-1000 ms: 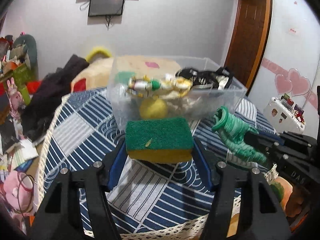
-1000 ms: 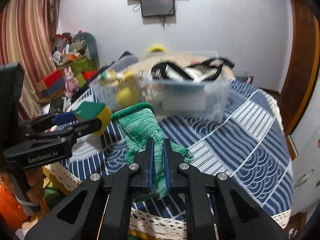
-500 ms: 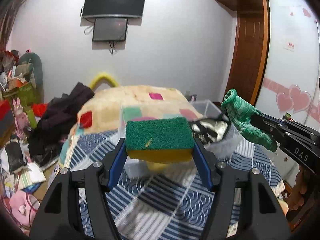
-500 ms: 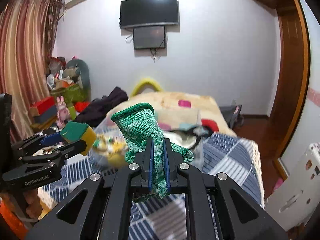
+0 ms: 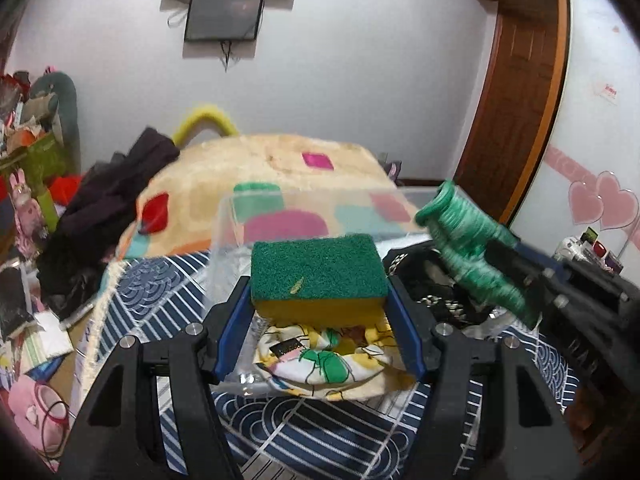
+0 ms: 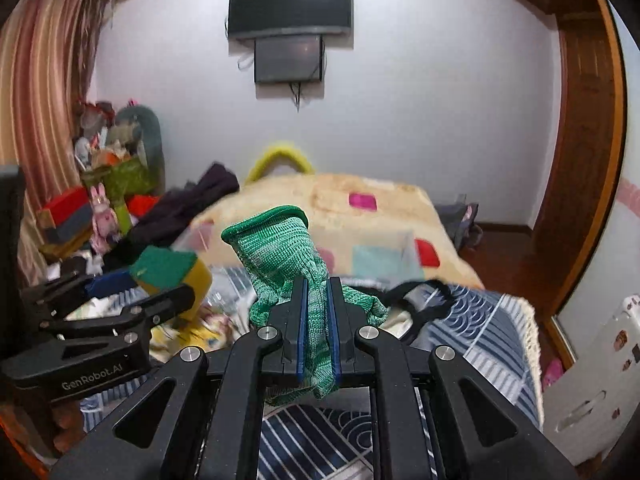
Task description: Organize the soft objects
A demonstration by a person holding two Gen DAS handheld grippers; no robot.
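Left gripper (image 5: pixel 319 300): we note its blue-padded fingers (image 5: pixel 230 328) spread moderately and clamped on the two ends of a sponge (image 5: pixel 318 276), green scouring face up, yellow foam below. Sponge is held in the air over the near end of the clear plastic bin (image 5: pixel 228 216). Right gripper (image 6: pixel 316 320): fingers nearly closed, pinching a green knitted glove (image 6: pixel 280 248) whose cuff stands up above the fingertips. In the left wrist view we see that glove over the bin's right side, beside the sponge and apart from it.

Surface: the bin sits on a navy and white patterned cloth (image 5: pixel 304 436) with stripes and wave motifs. A cream lace edge (image 6: pixel 530 340) shows to the right of the bin in the right wrist view.

Container: inside the bin, just under the sponge, we record a white printed cloth (image 5: pixel 320 364) with green, yellow and pink marks. At the bin's right end lies a dark item with black straps (image 6: pixel 420 300); its details are blurred.

Room, beyond the bin: a cream blanket with coloured patches (image 5: pixel 272 164), dark clothing (image 5: pixel 116 188) heaped to the bin's far left, a yellow curved object (image 5: pixel 204 120) behind the blanket. Far wall, white, carries a dark screen (image 6: pixel 290 4) with a smaller panel under it. A wooden door frame (image 6: pixel 588 160) stands to the far right of the bin; striped curtains (image 6: pixel 44 92) and cluttered shelving to the far left.
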